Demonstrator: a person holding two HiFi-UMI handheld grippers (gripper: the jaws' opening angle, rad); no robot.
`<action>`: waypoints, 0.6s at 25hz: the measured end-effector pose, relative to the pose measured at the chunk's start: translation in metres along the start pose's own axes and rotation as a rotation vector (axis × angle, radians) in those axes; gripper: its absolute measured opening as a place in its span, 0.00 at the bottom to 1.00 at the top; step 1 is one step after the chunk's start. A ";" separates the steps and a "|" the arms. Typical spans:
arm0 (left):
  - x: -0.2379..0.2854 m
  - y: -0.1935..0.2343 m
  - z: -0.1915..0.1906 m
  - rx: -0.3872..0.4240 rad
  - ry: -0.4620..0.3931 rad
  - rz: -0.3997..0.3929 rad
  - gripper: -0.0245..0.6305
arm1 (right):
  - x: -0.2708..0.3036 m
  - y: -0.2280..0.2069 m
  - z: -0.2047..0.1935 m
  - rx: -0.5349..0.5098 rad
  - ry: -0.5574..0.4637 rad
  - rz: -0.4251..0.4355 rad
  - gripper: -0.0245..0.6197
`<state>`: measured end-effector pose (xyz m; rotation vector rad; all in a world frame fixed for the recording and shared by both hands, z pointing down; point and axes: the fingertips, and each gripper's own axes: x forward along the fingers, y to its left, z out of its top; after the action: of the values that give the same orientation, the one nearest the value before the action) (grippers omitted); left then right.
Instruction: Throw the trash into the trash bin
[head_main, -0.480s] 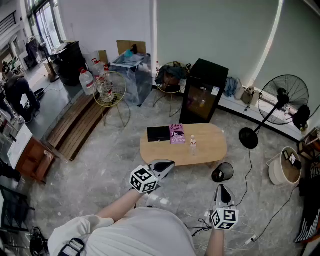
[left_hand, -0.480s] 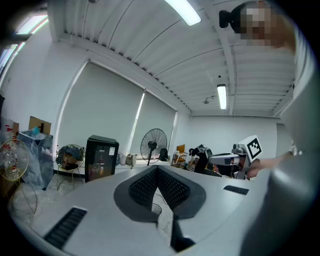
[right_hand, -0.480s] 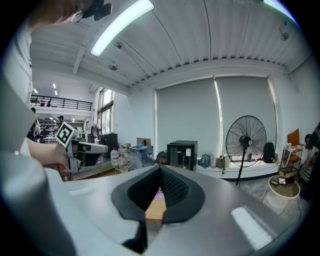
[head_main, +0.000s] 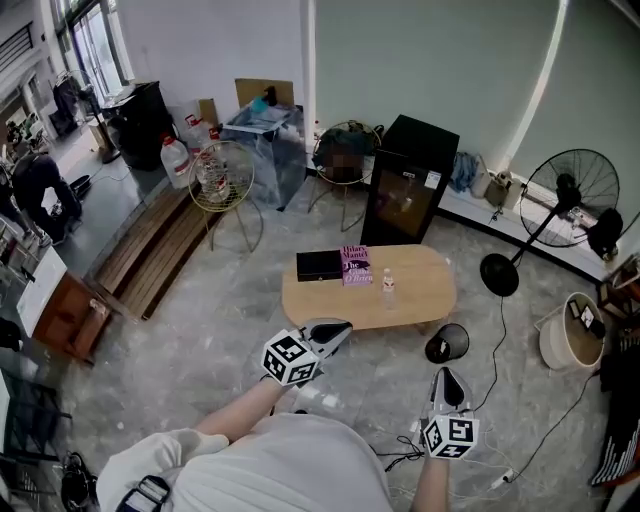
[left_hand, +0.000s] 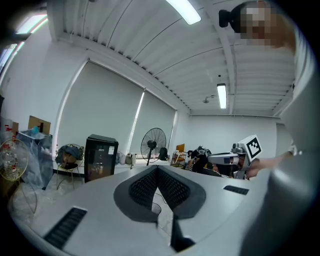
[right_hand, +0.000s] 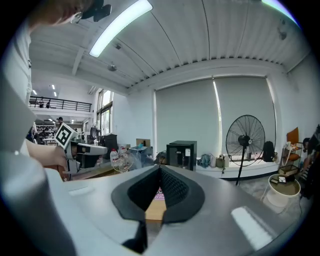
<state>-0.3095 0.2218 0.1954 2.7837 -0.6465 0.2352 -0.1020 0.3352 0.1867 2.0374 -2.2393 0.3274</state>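
A low oval wooden table (head_main: 420, 300) stands ahead on the stone floor. It carries a small clear plastic bottle (head_main: 388, 288), a pink book (head_main: 356, 266) and a black box (head_main: 318, 266). By the table's near right end a small black trash bin (head_main: 446, 344) sits on the floor. My left gripper (head_main: 337, 329) is shut and empty, held just short of the table's near edge. Nothing is in my right gripper (head_main: 446, 377) either; it is shut and hangs near the bin, on my side of it. In the right gripper view the table (right_hand: 152, 210) and book (right_hand: 159, 194) show past the meeting fingertips (right_hand: 160, 168).
A black cabinet (head_main: 407, 195) stands behind the table, a standing fan (head_main: 560, 200) to the right and a white bucket (head_main: 568, 332) beyond it. Cables (head_main: 500, 400) trail over the floor at right. A gold wire side table (head_main: 221, 177) and a wooden bench (head_main: 150, 250) are at left.
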 end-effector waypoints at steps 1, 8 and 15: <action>0.001 -0.001 0.000 0.001 0.001 0.000 0.05 | 0.000 -0.001 0.000 0.004 -0.001 -0.002 0.05; 0.008 -0.009 -0.002 0.004 0.013 0.000 0.05 | -0.007 -0.015 0.000 0.009 -0.002 -0.013 0.05; 0.025 -0.022 -0.015 -0.002 0.038 0.007 0.05 | -0.014 -0.032 -0.020 0.005 0.025 0.017 0.05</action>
<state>-0.2788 0.2353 0.2098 2.7689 -0.6467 0.2878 -0.0703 0.3501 0.2060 2.0066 -2.2448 0.3583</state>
